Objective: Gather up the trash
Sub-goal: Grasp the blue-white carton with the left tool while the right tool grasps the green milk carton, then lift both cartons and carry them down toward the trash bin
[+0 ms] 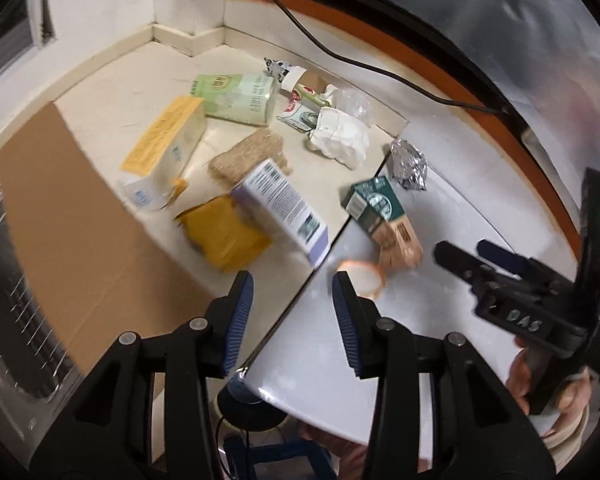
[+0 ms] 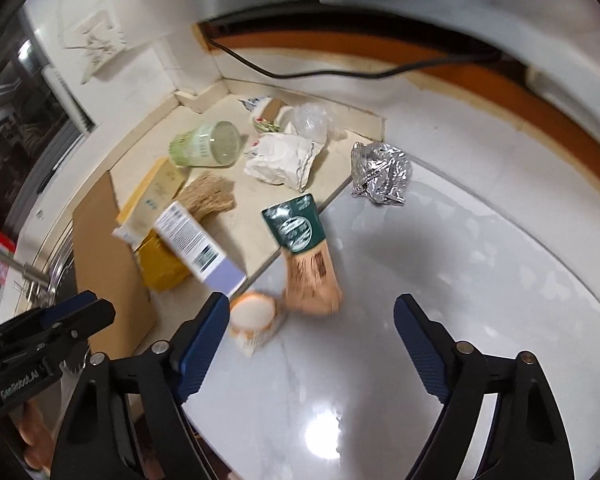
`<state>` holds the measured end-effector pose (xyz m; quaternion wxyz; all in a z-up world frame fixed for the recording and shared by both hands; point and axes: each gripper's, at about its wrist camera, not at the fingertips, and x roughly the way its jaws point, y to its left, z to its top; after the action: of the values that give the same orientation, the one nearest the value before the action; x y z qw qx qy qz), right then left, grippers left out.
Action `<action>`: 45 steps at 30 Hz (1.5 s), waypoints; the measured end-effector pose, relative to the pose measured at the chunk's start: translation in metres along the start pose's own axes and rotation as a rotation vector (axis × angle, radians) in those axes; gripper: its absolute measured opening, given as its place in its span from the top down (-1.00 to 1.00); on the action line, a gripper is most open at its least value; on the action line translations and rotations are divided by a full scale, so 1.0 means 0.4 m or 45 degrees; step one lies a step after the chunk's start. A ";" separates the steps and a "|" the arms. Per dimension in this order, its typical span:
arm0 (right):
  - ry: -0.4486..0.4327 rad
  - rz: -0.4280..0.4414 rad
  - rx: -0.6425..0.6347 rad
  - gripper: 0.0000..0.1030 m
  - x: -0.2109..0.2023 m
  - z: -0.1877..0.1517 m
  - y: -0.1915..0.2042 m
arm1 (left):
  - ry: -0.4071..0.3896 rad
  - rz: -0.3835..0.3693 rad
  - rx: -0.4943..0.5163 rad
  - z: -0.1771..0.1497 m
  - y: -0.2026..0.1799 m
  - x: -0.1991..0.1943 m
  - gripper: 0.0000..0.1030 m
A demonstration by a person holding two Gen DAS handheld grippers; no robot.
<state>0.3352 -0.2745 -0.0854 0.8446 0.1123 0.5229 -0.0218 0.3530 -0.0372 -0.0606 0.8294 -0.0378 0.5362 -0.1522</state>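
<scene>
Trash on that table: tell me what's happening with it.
A person holds a hand-held gripper in each hand above a white table littered with trash. Neither holds anything: the left hand-held gripper and the right hand-held gripper are both open. Nearest the right one lie a small orange-rimmed cup and a green-and-tan carton. Nothing looks collected yet.

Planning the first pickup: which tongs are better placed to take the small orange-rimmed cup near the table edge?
Probably the left tongs: open, with the orange-rimmed cup just past their right finger. The right tongs, also open, have it beside their left finger, off centre.
</scene>
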 end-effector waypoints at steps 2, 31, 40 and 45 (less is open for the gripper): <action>0.038 0.001 0.025 -0.63 0.060 0.032 -0.009 | 0.012 -0.013 0.006 0.020 -0.007 0.037 0.26; 0.140 0.101 -0.051 0.18 0.294 0.009 0.022 | 0.026 0.350 -0.028 0.114 -0.067 0.274 0.02; 0.147 0.142 -0.058 0.18 0.271 -0.005 0.001 | 0.052 0.324 -0.054 0.087 -0.034 0.278 0.00; 0.148 0.151 -0.039 0.18 0.267 -0.004 -0.007 | 0.027 0.285 -0.079 0.096 -0.034 0.286 0.00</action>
<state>0.3817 -0.2683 -0.1814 0.8142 0.1313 0.5639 0.0428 0.4282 -0.0876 -0.1418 0.8339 -0.0016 0.5503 -0.0422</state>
